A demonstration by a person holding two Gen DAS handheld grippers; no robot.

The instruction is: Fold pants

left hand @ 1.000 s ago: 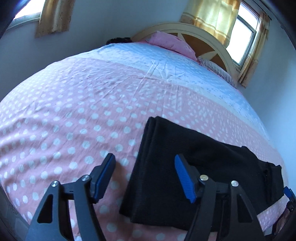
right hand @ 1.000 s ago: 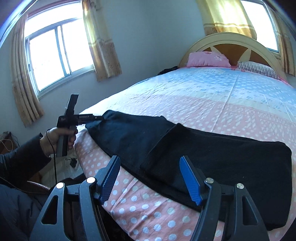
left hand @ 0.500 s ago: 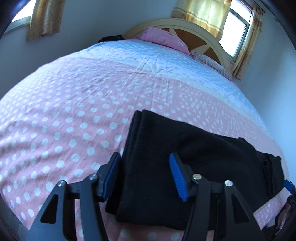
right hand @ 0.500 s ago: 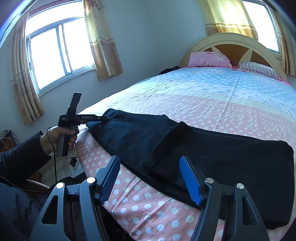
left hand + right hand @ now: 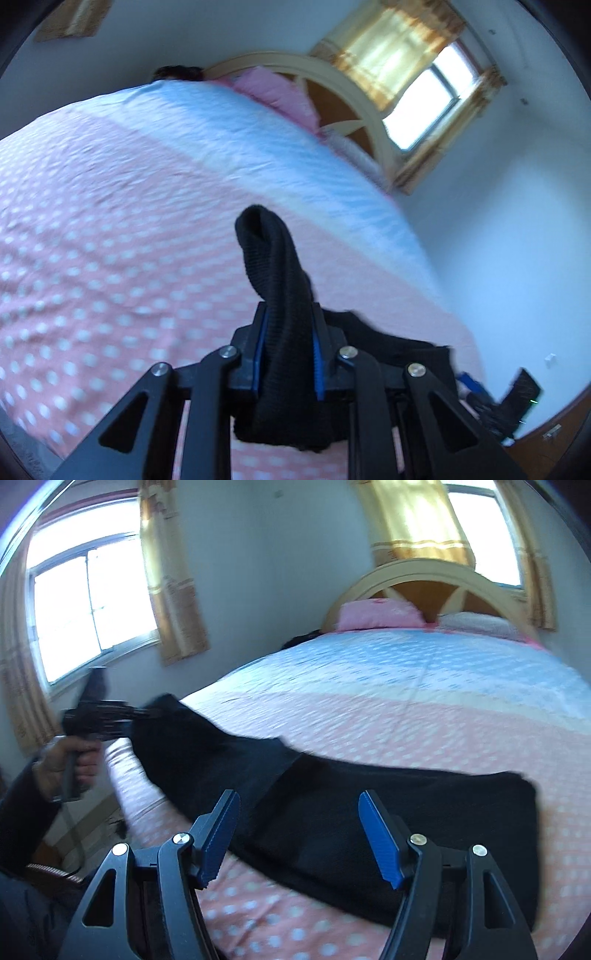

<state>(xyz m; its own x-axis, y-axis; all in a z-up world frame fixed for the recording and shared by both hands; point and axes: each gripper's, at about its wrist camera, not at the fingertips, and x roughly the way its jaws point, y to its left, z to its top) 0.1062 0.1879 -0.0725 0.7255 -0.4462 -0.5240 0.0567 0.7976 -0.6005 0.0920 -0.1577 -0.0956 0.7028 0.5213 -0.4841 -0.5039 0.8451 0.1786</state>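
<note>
Left wrist view: left gripper (image 5: 287, 345) clamped on a bunched end of the black pants (image 5: 275, 295).
Right gripper (image 5: 301, 836) hangs wide apart above the pants' other end, lying along the bed (image 5: 406, 701) edge.

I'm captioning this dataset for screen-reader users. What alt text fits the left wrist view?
The left gripper is shut on a bunched fold of the black pants, which stand up between its blue pads. Behind lies a bed with a pink polka-dot and blue cover, a pink pillow, a curved headboard and a curtained window.
</note>
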